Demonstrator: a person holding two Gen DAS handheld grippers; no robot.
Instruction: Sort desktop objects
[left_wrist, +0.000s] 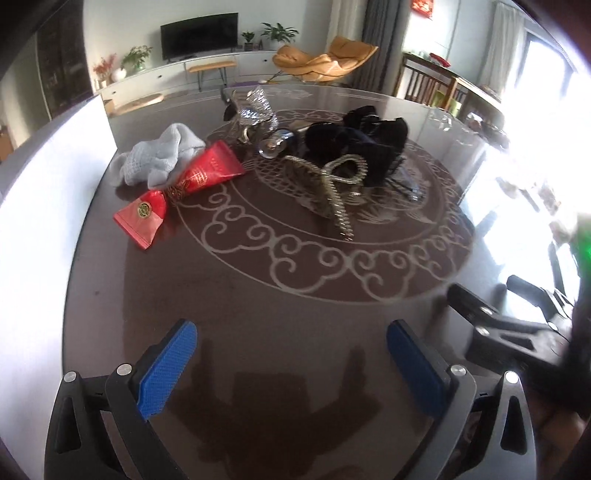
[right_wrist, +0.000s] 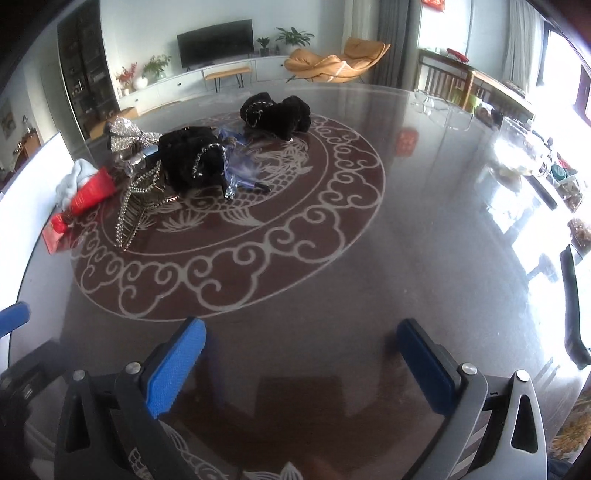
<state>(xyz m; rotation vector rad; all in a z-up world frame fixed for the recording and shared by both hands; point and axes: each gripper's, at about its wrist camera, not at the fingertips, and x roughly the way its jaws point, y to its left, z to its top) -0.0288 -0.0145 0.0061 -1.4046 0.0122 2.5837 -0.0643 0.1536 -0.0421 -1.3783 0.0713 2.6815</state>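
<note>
A pile of small things lies on the round glass table (left_wrist: 258, 302): a grey cloth (left_wrist: 159, 158), a red tube (left_wrist: 207, 171), a red packet (left_wrist: 142, 218), a gold beaded hair claw (left_wrist: 332, 184), black furry scrunchies (left_wrist: 358, 138) and a glittery silver bow (left_wrist: 255, 107). My left gripper (left_wrist: 291, 354) hovers open over the near table edge, nothing between its blue pads. My right gripper (right_wrist: 303, 358) also stands open and empty, well short of the pile, which lies to its upper left: claw (right_wrist: 135, 206), scrunchies (right_wrist: 195, 162), tube (right_wrist: 92, 192). The right gripper's body (left_wrist: 517, 328) shows at the left view's right edge.
A white board (left_wrist: 48, 206) stands along the table's left edge. A clear acrylic stand (right_wrist: 439, 107) and jars (right_wrist: 517, 155) sit at the far right in glare. Behind are a TV, plants, an orange lounge chair and wooden chairs.
</note>
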